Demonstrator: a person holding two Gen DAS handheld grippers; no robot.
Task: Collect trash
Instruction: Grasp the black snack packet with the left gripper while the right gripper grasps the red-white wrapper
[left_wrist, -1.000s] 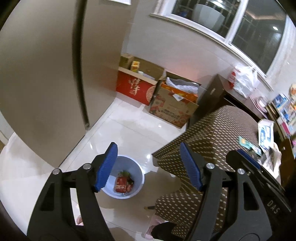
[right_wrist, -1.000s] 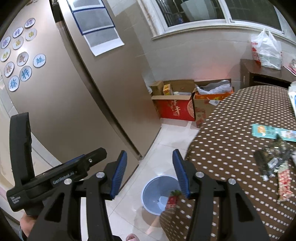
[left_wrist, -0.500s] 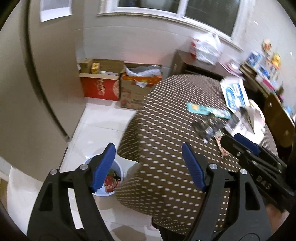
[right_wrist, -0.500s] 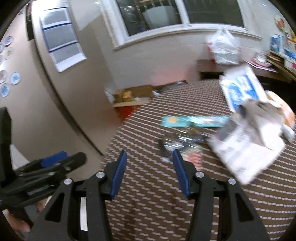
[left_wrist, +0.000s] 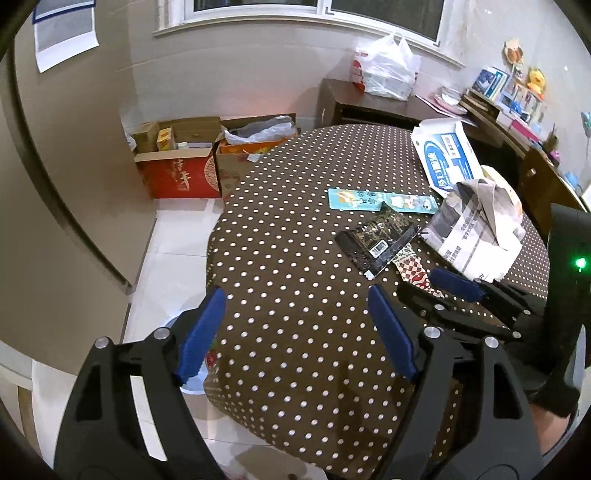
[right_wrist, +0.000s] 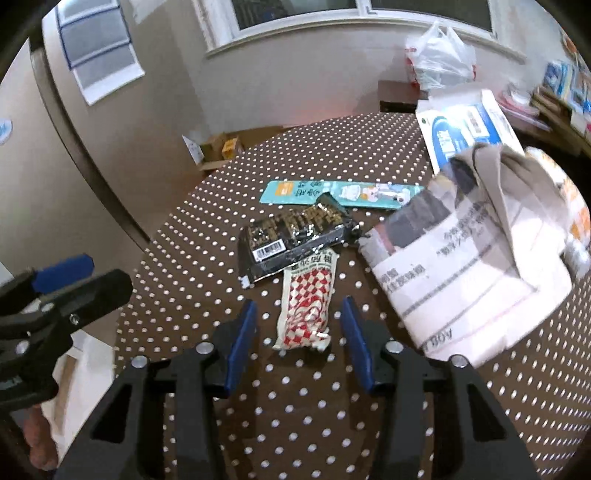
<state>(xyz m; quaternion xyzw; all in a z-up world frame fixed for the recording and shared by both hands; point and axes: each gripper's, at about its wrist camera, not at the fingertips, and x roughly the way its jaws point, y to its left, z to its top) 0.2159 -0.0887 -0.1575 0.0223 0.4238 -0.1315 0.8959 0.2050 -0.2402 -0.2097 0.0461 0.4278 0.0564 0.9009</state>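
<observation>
Trash lies on a round table (left_wrist: 295, 240) with a brown dotted cloth: a red-and-white checked wrapper (right_wrist: 306, 306), a black wrapper (right_wrist: 291, 236), a teal strip packet (right_wrist: 340, 192) and crumpled newspaper (right_wrist: 461, 266). My right gripper (right_wrist: 299, 306) straddles the checked wrapper, jaws closing, pads still clear of it on both sides. My left gripper (left_wrist: 295, 295) hovers over bare cloth near the table's left edge, jaws opening, nothing between them. The pale blue bin (left_wrist: 194, 386) on the floor is mostly hidden behind my left finger.
A blue-and-white bag (left_wrist: 447, 158) lies at the table's far side. Cardboard boxes (left_wrist: 181, 170) stand on the floor by the wall. A dark cabinet (left_wrist: 362, 107) carries a white plastic bag (left_wrist: 388, 70). A tall brown fridge (left_wrist: 55, 221) fills the left.
Both grippers swung from above the floor bin to over the table. The right one came down around the checked wrapper and its jaws narrowed. The left jaws widened a little.
</observation>
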